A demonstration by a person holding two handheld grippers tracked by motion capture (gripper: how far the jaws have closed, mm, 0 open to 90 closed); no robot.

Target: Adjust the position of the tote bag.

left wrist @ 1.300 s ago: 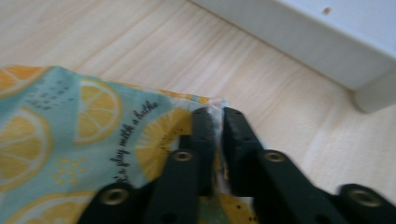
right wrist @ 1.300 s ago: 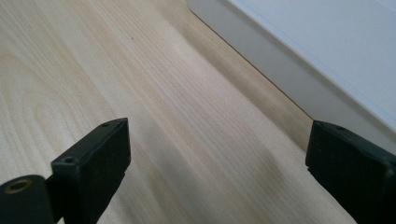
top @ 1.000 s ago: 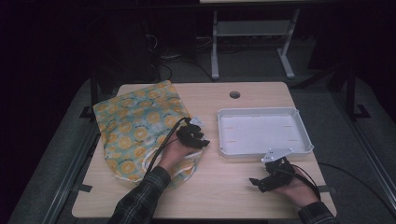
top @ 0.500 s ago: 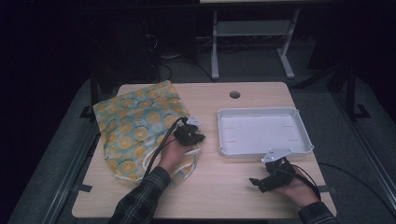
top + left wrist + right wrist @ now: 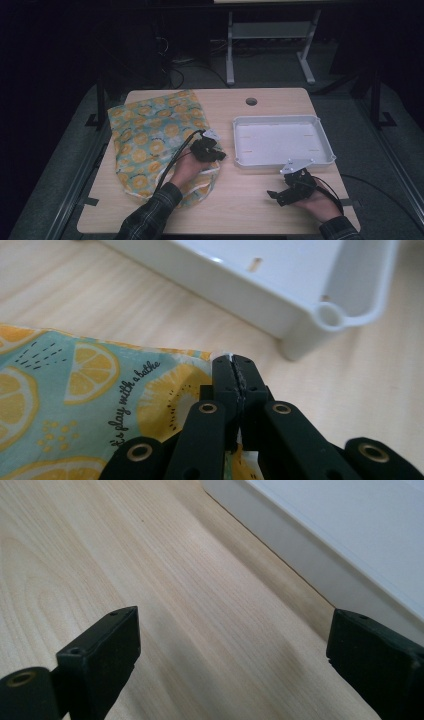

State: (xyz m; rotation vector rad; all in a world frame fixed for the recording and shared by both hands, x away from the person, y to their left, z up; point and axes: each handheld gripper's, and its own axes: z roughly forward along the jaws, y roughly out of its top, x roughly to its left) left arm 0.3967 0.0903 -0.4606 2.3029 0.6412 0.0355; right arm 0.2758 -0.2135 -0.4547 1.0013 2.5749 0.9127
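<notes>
A pale wooden table [image 5: 235,200] stands in a dark room. On its left side lies a lemon-print cloth bag [image 5: 150,140], and the left gripper [image 5: 234,365] has just closed, pinching the bag's edge nearest the white tray [image 5: 240,150]. The left hand hides the bag's near part. The right gripper [image 5: 230,645] rests in front of the tray, jaws apart, holding nothing.

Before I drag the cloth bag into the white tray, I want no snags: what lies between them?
Nothing: bare table separates the cloth bag from the white tray, as the high view and left gripper view show.
</notes>
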